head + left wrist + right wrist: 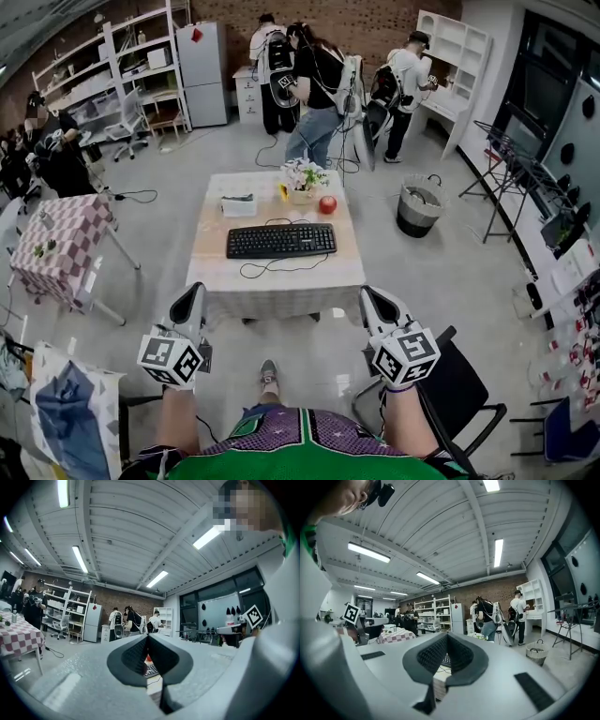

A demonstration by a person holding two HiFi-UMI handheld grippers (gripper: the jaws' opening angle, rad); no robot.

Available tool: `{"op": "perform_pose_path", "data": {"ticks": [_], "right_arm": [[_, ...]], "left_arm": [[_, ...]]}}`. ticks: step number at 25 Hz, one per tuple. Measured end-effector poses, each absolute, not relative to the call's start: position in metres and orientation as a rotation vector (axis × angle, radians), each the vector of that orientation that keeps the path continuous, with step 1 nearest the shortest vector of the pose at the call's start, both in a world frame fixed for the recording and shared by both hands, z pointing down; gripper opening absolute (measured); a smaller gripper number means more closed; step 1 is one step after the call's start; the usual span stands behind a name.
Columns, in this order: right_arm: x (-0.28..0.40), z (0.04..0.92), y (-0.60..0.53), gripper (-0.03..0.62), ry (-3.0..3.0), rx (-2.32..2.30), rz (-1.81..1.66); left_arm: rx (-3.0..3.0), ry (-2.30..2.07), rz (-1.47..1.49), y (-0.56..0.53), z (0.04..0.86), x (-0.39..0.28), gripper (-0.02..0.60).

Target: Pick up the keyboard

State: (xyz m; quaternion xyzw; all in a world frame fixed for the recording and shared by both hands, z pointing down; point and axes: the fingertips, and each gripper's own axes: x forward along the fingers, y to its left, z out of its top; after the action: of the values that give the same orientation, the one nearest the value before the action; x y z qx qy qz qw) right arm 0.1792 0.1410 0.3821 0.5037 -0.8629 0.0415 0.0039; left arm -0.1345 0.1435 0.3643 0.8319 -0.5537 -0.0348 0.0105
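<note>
My left gripper (194, 294) and my right gripper (368, 296) point level at the near edge of the worktop (214, 274), one toward each near corner, and neither touches it. Both pairs of jaws are pressed together, ribbed pads meeting, with nothing caught between them.

The black keyboard (281, 240) lies flat across the middle of the worktop, its long side facing me, well apart from both grippers. Its thin black cable (279, 268) loops on the cloth between the keyboard and the near edge. The key lettering is too small to read, and I can make out no brand.

Behind the keyboard stand a white box (239, 204) on the left, a pot of flowers (303, 178) in the middle and a red apple (327, 204) just right of the pot.

Each gripper carries a marker cube, the left cube (171, 360) and the right cube (405, 355), printed with black-and-white square patterns and no letters.

A table with a red-checked cloth (61, 239) stands off to my left, a dark wicker basket (419, 204) on the floor to the right, and a black chair (464, 384) beside my right arm
</note>
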Motion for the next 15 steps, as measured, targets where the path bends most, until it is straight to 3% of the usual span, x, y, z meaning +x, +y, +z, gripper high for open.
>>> {"op": "perform_pose_path", "data": {"ticks": [15], "right_arm": [[0.147, 0.374, 0.063, -0.002, -2.735, 1.455, 0.13]], "left_arm": [[2.546, -1.735, -0.136, 0.061, 0.372, -0.159, 0.017]]}}
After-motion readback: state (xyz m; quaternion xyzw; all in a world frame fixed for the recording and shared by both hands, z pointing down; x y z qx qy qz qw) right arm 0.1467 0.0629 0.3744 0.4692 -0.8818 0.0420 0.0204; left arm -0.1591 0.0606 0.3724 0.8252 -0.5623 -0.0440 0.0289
